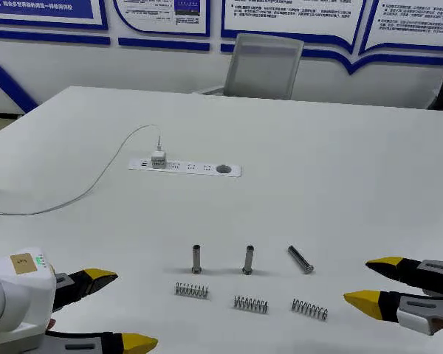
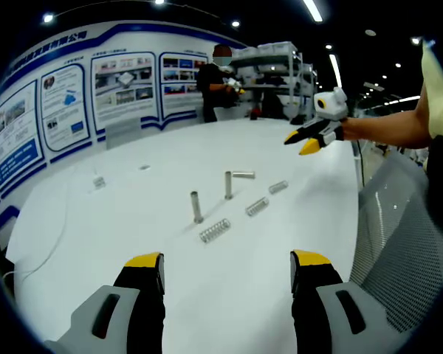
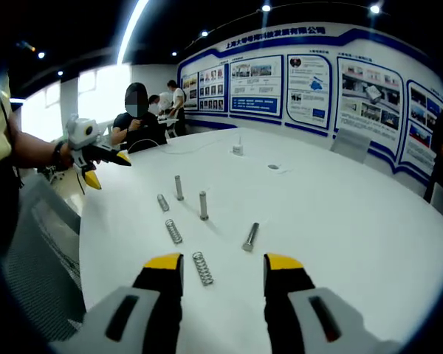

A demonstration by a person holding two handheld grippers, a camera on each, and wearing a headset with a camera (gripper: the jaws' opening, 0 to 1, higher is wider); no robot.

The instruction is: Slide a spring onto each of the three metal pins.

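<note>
Three silvery coil springs are laid before three metal pins: two upright, one toppled. The left gripper and right gripper are spread wide, nothing gripped.

The head view looks forward and down over the white table from its near edge. The left gripper view skims low across it from the left, facing the right gripper; the right gripper view mirrors that, facing the left gripper. All three share the pins and springs, close by.
</note>
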